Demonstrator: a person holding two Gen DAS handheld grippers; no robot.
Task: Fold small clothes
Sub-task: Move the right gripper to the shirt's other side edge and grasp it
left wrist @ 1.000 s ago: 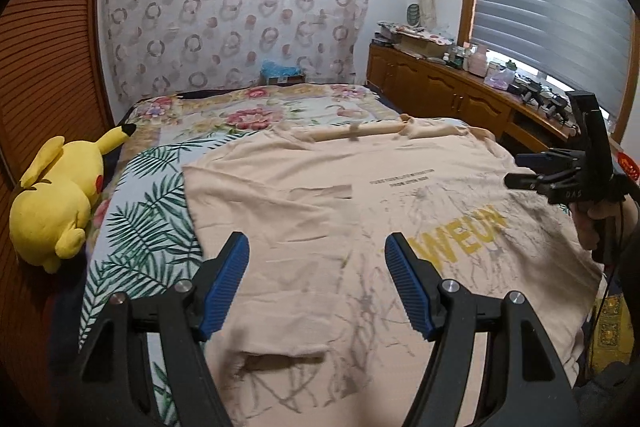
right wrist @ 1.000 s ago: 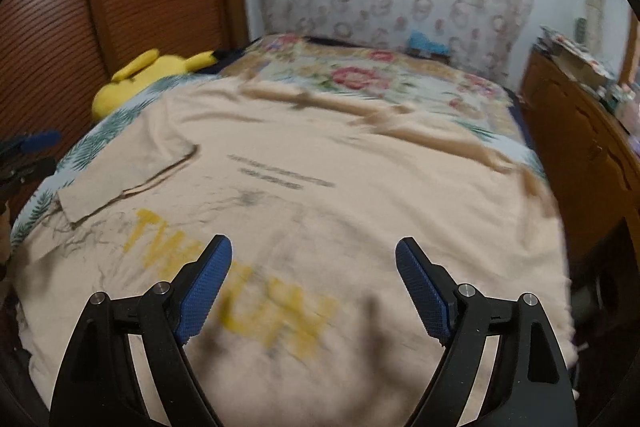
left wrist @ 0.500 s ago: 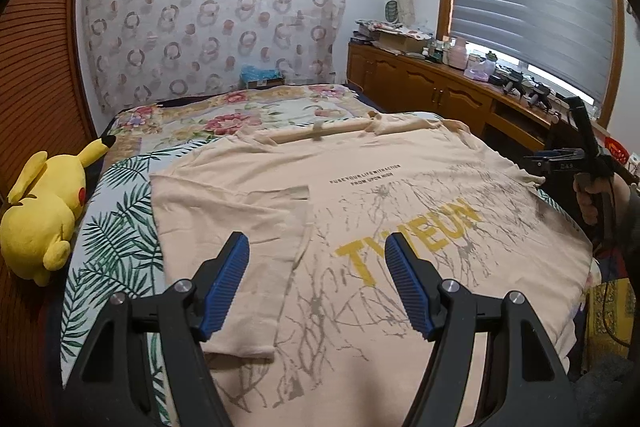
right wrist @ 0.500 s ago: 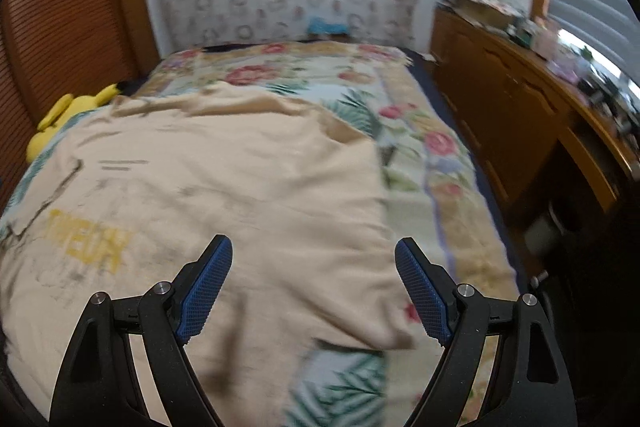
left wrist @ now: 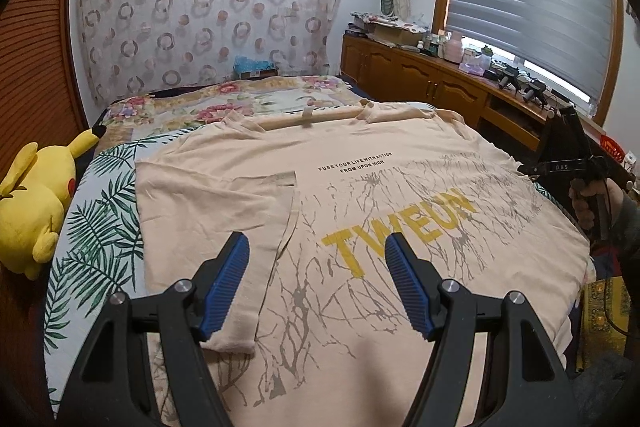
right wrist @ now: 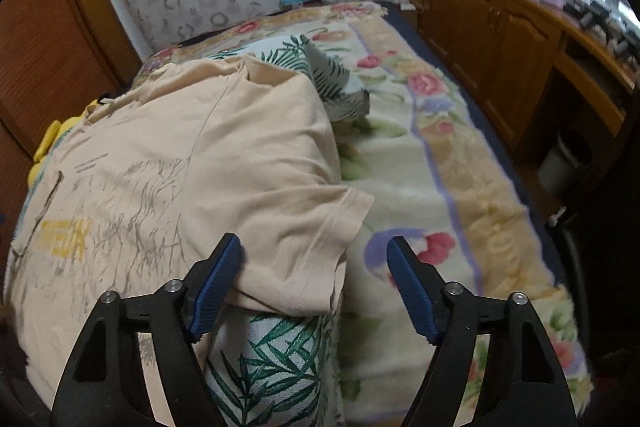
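While closing, right gripper (right wrist: 314, 267) straddles T-shirt (right wrist: 180, 155) sleeve, left gripper (left wrist: 316, 267) open above it.

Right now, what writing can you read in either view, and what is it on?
"FUSE YOUR LIFE WITH ACTION / FROM UPON HIGH": small black print on the T-shirt chest.
"TWEUN": large yellow letters across the shirt front.
"DAS": on the right gripper, seen from the left wrist view.
The labels on the bottles along the sideboard are too small to read.
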